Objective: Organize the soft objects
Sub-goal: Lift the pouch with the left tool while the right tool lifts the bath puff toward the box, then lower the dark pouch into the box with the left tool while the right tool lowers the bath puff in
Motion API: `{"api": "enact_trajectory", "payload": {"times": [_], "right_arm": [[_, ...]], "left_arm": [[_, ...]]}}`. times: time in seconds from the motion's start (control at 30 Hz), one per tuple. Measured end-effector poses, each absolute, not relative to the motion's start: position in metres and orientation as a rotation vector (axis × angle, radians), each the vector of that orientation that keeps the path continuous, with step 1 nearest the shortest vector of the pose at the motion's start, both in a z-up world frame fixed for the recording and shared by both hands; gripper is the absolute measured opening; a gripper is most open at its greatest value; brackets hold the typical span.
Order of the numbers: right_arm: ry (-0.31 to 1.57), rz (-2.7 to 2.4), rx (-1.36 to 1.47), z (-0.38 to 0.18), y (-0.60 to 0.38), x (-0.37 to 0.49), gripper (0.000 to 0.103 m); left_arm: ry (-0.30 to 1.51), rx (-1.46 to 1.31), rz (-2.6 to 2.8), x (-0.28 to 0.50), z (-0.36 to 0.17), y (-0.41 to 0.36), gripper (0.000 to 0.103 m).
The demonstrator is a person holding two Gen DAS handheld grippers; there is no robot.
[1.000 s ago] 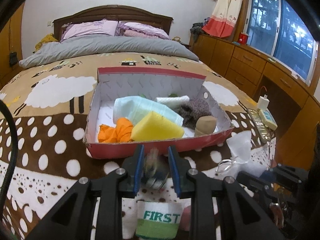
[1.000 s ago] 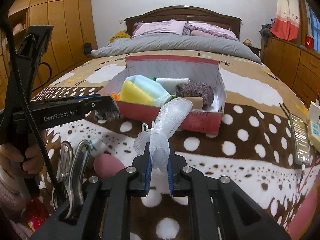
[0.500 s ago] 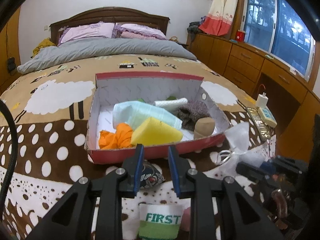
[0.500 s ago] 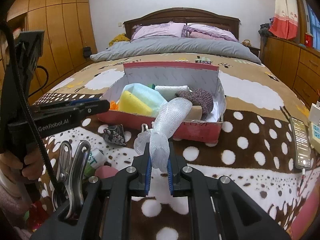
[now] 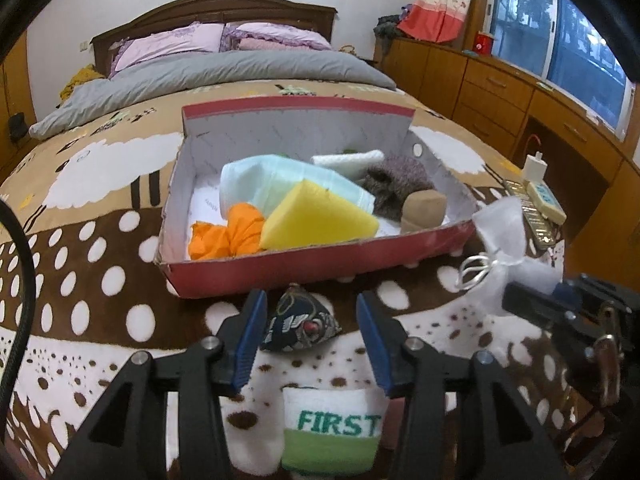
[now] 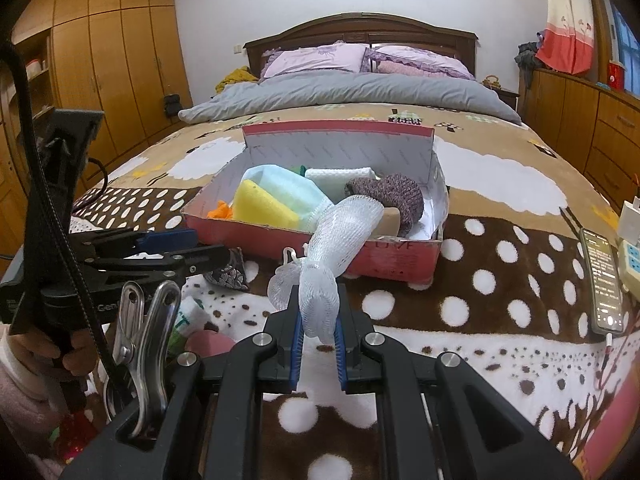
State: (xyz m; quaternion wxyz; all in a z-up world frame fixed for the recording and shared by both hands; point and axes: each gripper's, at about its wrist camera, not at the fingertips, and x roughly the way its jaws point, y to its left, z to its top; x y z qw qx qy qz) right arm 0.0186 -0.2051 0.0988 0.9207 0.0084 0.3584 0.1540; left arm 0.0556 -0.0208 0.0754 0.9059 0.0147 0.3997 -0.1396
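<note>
A red cardboard box [image 5: 280,270] [image 6: 384,256] sits on the bed and holds a yellow sponge [image 5: 320,218], an orange cloth [image 5: 228,232], a pale blue pack, a white roll, a knitted item and a tan block. My left gripper [image 5: 308,304] is open, its jaws either side of a small dark patterned pouch [image 5: 300,326] lying on the blanket in front of the box. My right gripper [image 6: 318,320] is shut on a white mesh bath sponge [image 6: 340,232], held up in front of the box.
A white and green "FIRST" sock [image 5: 332,432] and a pink item [image 6: 206,342] lie near me on the spotted blanket. A phone [image 6: 604,280] and a power strip lie at the right edge. Wooden drawers stand right; a metal clip [image 6: 144,344] hangs on the right gripper.
My left gripper let go of the dark pouch, which dropped onto the blanket in front of the box, and its jaws opened wide. My right gripper kept hold of the mesh sponge.
</note>
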Motion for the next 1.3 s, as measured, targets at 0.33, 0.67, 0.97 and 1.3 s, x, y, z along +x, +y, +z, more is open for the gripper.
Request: {"api": "enact_trajectory", "payload": {"times": [0.33, 0.67, 0.97, 1.3], "right_arm": [[0.755, 0.319, 0.023, 0.091, -0.206, 0.027, 0.014], [0.761, 0.321, 0.054, 0.091, -0.212, 0.032, 0.014], [0.744, 0.325, 0.063, 0.099, -0.213, 0.038, 0.014], [0.705, 0.331, 0.060, 0.117, -0.210, 0.061, 0.014]], "left_arm": [[0.887, 0.044, -0.271, 0.073, 0.049, -0.025, 0.048], [0.845, 0.010, -0.289, 0.065, 0.061, -0.019, 0.034], [0.763, -0.028, -0.277, 0.058, 0.093, -0.009, 0.034], [0.700, -0.039, -0.237, 0.082, 0.120, 0.001, 0.034]]}}
